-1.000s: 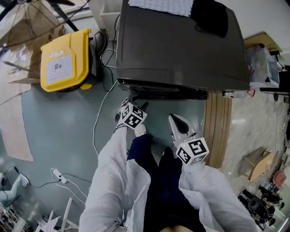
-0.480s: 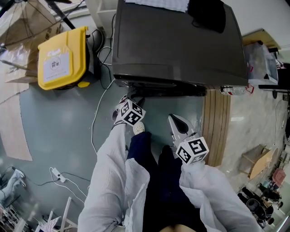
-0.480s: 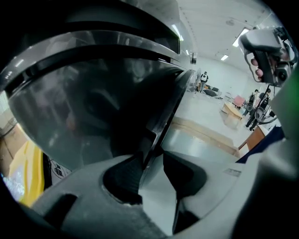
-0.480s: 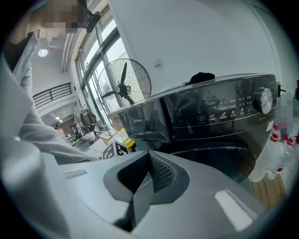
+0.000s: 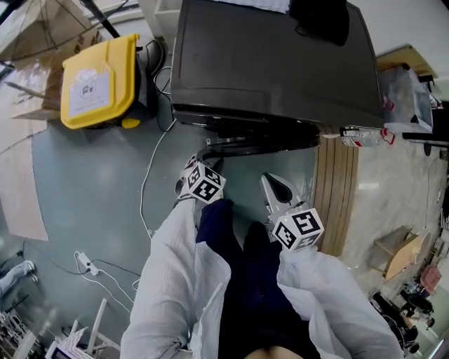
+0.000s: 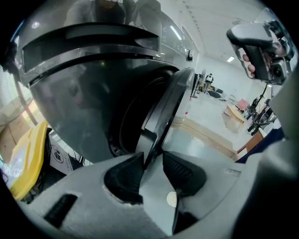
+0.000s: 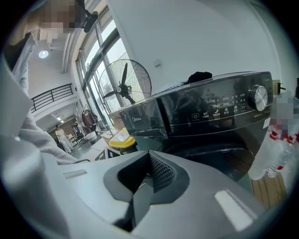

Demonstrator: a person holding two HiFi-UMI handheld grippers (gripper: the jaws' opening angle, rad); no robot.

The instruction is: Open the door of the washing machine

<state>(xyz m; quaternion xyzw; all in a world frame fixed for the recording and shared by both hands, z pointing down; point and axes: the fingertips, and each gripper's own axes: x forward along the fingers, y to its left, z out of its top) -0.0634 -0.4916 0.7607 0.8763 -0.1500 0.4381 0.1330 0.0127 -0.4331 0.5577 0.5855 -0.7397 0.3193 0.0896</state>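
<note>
We see the dark grey front-loading washing machine (image 5: pixel 273 63) standing on the grey-green floor (image 5: pixel 84 189). Its round dark door (image 6: pixel 166 105) is swung a little way out from the machine's front. Our left tool (image 6: pixel 153 161) reaches down to the door's free edge. Its jaws have just been closing, and the door's thin rim sits between the pads, which press on it from both sides. Our right tool (image 7: pixel 148 164) hangs near the left one, apart from the machine, with its jaws together and nothing between them. A black crumpled cloth (image 5: pixel 319 21) lies at the far right corner of the machine's top. A yellow-lidded bin (image 5: pixel 95 84) stands on the floor by the machine's left side, and a white cable (image 5: pixel 149 186) trails across the floor near it.
</note>
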